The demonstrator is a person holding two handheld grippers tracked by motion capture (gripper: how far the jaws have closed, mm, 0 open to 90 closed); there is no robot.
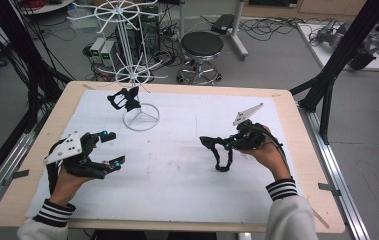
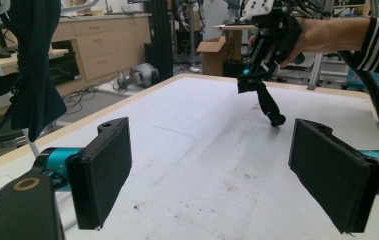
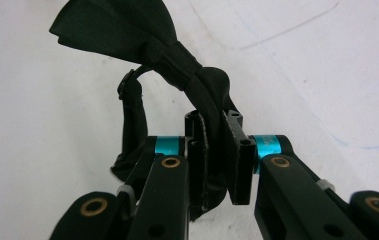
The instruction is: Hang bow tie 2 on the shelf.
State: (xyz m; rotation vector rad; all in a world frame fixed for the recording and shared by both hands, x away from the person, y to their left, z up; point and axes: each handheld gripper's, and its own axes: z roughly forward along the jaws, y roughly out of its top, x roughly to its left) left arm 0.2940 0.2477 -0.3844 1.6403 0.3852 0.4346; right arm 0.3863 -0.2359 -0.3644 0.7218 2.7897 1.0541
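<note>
My right gripper is shut on a black bow tie and holds it a little above the white mat, its strap hanging down in a loop to the surface. In the right gripper view the bow tie fans out beyond the pads, one wing pinched between them. A second black bow tie hangs on the white wire rack at the back left. My left gripper rests open at the left of the mat, nothing between its pads.
The white mat covers most of the wooden table. The rack's ring base stands on the mat's far left. A stool and cables lie on the floor beyond the table. A black frame post rises at the right.
</note>
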